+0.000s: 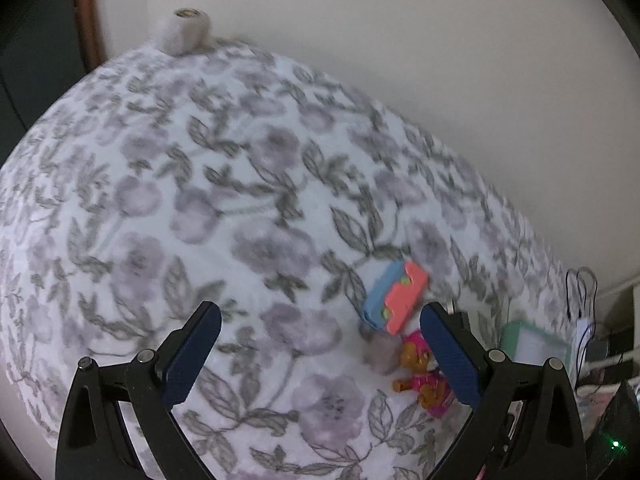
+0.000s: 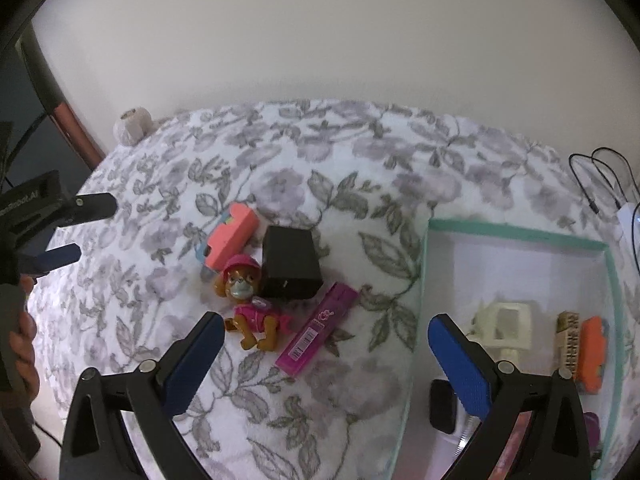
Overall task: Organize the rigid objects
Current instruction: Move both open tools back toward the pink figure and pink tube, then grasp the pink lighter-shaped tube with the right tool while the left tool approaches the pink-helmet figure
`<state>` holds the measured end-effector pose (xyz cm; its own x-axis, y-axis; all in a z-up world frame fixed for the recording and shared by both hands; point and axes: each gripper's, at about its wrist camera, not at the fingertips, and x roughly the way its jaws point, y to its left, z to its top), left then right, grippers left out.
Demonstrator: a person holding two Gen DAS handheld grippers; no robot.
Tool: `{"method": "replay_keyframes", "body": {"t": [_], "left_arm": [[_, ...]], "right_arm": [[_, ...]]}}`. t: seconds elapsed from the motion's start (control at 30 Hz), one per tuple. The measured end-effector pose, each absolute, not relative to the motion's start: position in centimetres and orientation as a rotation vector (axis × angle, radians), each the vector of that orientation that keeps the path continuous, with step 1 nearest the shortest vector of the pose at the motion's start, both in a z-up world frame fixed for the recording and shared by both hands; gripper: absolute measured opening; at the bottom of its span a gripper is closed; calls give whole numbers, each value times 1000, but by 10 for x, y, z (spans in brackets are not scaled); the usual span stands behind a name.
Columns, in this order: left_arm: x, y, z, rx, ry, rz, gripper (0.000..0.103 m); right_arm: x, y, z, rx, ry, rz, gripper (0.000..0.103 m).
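Observation:
On the floral bedspread lie a coral and blue block (image 2: 230,238) (image 1: 396,298), a black box (image 2: 291,264), a brown dog figure in pink (image 2: 250,306) (image 1: 420,372) and a flat magenta case (image 2: 318,328). My right gripper (image 2: 322,334) hovers open above the dog and the case. My left gripper (image 1: 320,330) is open over bare bedspread, with the block and dog near its right finger; its fingers (image 2: 60,258) also show at the far left of the right wrist view. The mint-rimmed white box (image 2: 516,232) (image 1: 536,342) holds a cream piece (image 2: 504,330), a wooden block (image 2: 568,340) and an orange toy (image 2: 592,354).
A knitted grey-white cylinder (image 1: 184,32) (image 2: 132,124) sits at the bed's far corner by the wall. Black cables (image 2: 600,184) and a white device (image 2: 628,216) lie right of the box. A dark object (image 2: 442,408) lies in the box's near part. A hand (image 2: 24,340) shows at far left.

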<state>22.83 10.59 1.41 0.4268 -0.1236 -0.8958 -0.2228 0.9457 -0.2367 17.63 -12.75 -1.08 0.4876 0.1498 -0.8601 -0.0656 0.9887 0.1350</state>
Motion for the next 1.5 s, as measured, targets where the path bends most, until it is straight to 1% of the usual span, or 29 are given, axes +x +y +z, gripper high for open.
{"method": "replay_keyframes", "body": {"t": [0.17, 0.3, 0.47, 0.63, 0.77, 1.0, 1.13, 1.2, 1.33, 1.5], "left_arm": [[233, 80, -4, -308, 1186, 25, 100], [234, 64, -13, -271, 1215, 11, 100], [236, 48, -22, -236, 1238, -8, 100], [239, 35, -34, -206, 1267, -38, 100], [242, 22, -45, -174, 1279, -50, 100], [243, 11, -52, -174, 1256, -50, 100], [245, 1, -55, -42, 1241, 15, 100], [246, -5, -56, -23, 1241, 14, 100], [247, -4, -56, -52, 1251, 12, 100], [248, 11, -54, -20, 1268, 23, 100]], "right_arm": [[178, -122, -24, 74, 1073, 117, 95], [179, -121, -31, 58, 1083, 101, 93], [180, -124, -39, 75, 1096, 85, 84], [179, -125, -40, 73, 1088, 85, 83], [179, -128, -40, 73, 1083, 88, 79], [177, -128, -39, 71, 1077, 99, 79], [177, -130, -39, 89, 1076, 104, 79], [177, -129, -39, 84, 1077, 105, 79], [177, -129, -39, 78, 1076, 105, 79], [177, -129, -39, 84, 1075, 104, 79]]}}
